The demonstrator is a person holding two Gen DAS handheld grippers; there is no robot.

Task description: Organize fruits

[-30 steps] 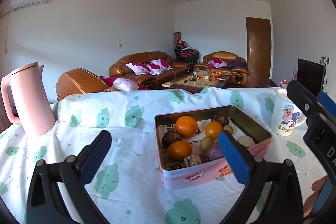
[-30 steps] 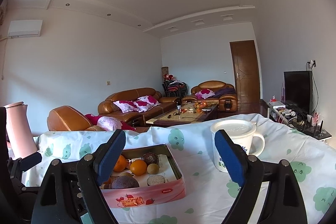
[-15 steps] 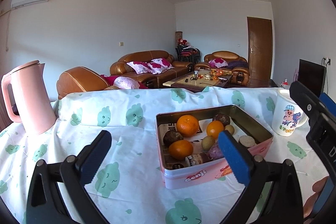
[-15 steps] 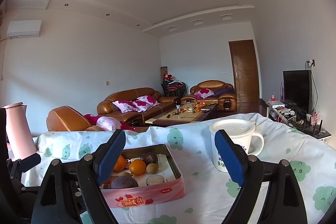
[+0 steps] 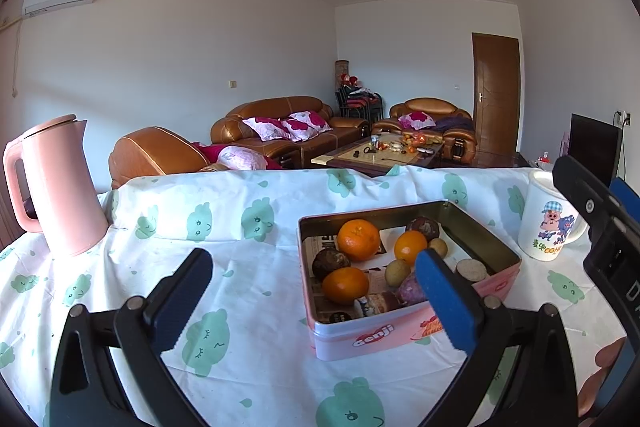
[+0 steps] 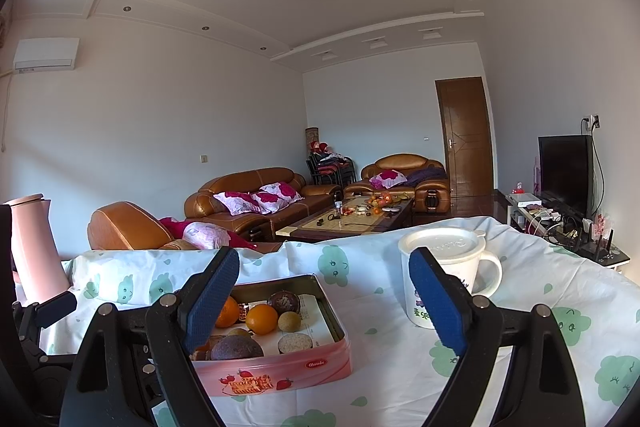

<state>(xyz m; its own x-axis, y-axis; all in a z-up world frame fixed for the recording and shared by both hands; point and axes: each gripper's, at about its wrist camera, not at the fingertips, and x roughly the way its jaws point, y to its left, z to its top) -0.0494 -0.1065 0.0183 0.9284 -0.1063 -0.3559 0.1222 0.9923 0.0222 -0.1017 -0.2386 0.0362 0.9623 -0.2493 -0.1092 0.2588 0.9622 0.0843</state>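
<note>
Fruits (image 5: pixel 359 239) in pink tin (image 5: pixel 404 331), ahead of both hand-held grippers (image 5: pixel 314 291) (image 6: pixel 324 291), jaws spread, empty

Home living rm; sofas (image 6: pixel 256 201); TV (image 6: pixel 564 171)

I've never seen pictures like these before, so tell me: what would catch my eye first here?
Probably the pink tin in the middle of the table, open and holding oranges and darker fruits. A tall pink kettle stands at the table's far left, and a white mug with a lid stands to the right of the tin. In the foreground, the blue-padded fingers of two open grippers frame the scene.
</note>
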